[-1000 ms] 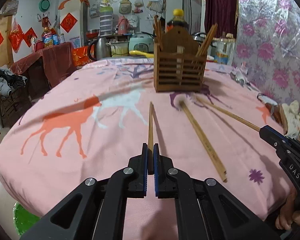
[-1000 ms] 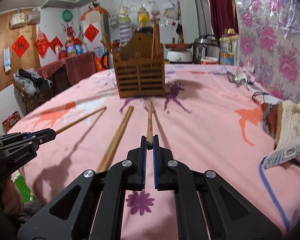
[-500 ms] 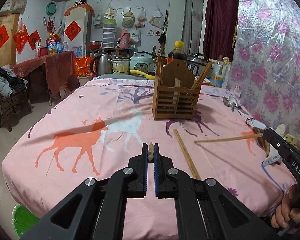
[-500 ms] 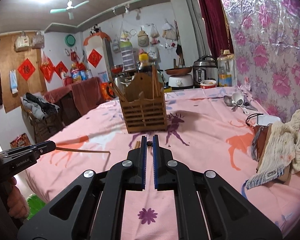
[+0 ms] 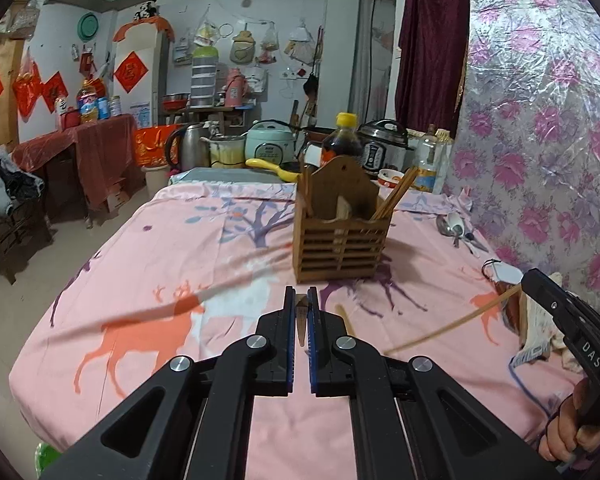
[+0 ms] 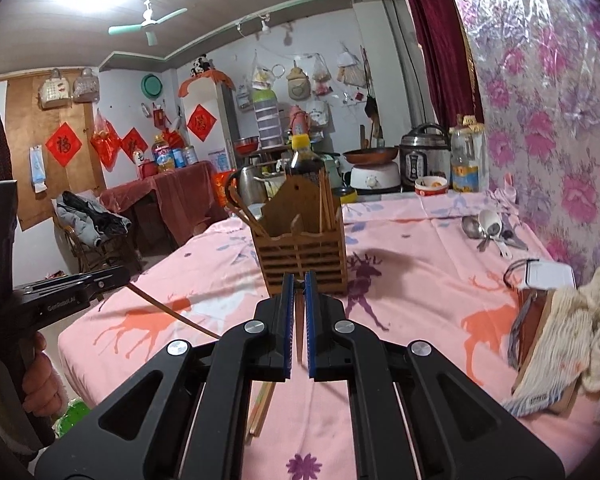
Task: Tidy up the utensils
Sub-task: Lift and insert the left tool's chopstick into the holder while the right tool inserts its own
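A wooden slatted utensil holder stands on the pink tablecloth and also shows in the right wrist view, with several chopsticks standing in it. My left gripper is shut on a chopstick, lifted above the cloth and seen end-on. My right gripper is shut on another chopstick, also lifted; from the left wrist view that chopstick hangs down-left from the right gripper. One more chopstick lies on the cloth below my right gripper.
Metal spoons lie at the far right near the flowered wall. A cloth and a brown wallet lie at the right edge. A sauce bottle, rice cookers and a kettle stand behind the holder. The table's left edge drops to the floor.
Both grippers have risen from the cloth, each lifting its chopstick. The views now look down from higher and the chopsticks hang in the air.
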Demonstrator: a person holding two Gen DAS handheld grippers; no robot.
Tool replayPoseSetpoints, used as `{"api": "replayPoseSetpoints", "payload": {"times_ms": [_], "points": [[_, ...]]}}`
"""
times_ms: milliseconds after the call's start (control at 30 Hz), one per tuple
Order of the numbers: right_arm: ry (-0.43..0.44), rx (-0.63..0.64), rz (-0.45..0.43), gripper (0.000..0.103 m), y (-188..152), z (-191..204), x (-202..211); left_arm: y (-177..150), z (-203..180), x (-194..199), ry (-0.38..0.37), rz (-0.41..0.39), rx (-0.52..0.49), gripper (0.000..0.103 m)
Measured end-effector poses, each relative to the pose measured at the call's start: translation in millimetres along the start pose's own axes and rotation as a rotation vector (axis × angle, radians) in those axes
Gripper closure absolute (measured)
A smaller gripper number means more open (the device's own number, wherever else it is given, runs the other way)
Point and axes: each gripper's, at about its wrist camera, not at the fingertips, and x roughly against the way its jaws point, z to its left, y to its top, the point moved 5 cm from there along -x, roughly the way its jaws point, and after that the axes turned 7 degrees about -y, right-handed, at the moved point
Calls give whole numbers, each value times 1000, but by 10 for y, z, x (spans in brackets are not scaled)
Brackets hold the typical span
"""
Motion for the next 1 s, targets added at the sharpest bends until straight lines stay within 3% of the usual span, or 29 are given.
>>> {"api": "replayPoseSetpoints", "payload": {"times_ms": [467,667,1000], "points": [[5,9,-10,97,284,5,-229,387,-158,-323,-60,14,-30,97],[35,37,-52,97,688,149,-421,676,-165,-399,-72,-12,-42,97],[19,96,-220,97,1571,425,-673,1563,-177,-555,-75,-134,-42,97]]}}
